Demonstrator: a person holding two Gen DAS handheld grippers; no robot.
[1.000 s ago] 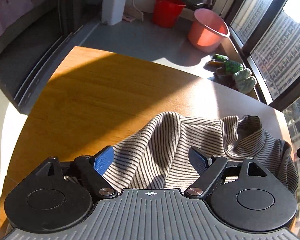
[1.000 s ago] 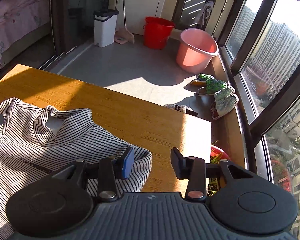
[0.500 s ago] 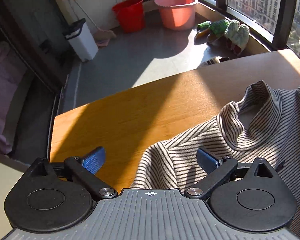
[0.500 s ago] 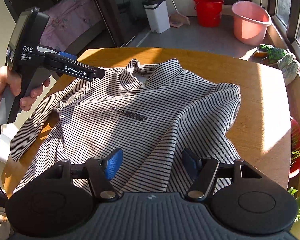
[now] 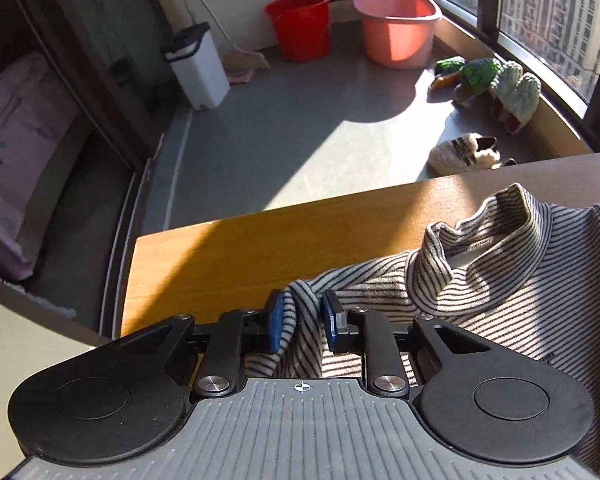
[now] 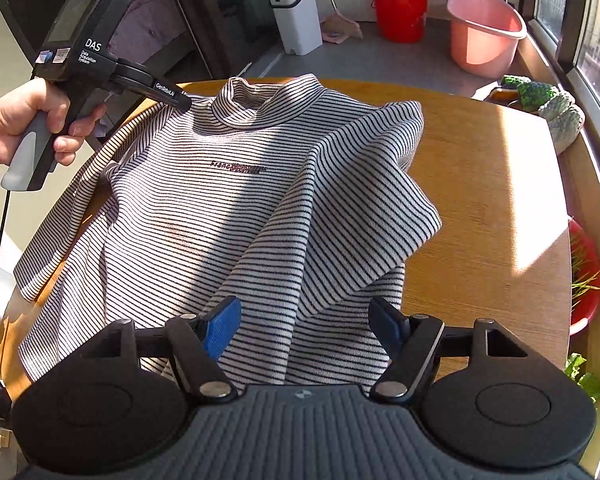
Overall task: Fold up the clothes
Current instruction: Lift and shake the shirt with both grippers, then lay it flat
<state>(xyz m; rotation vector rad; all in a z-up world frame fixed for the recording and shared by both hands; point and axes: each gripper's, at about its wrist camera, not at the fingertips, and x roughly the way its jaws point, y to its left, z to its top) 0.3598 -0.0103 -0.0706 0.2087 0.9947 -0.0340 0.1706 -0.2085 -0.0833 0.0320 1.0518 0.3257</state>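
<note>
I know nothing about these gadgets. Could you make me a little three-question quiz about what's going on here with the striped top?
1. True or false: the striped top lies on a wooden table.
2. Which gripper has cloth between its closing jaws: A) the left gripper, B) the right gripper?
3. Fill in: on the floor beyond the table, beside the red bucket, stands a ____ basin.

Key
1. True.
2. A. It has a bunched shoulder edge between its blue pads; the right one hovers wide open over the hem.
3. Pink.
</note>
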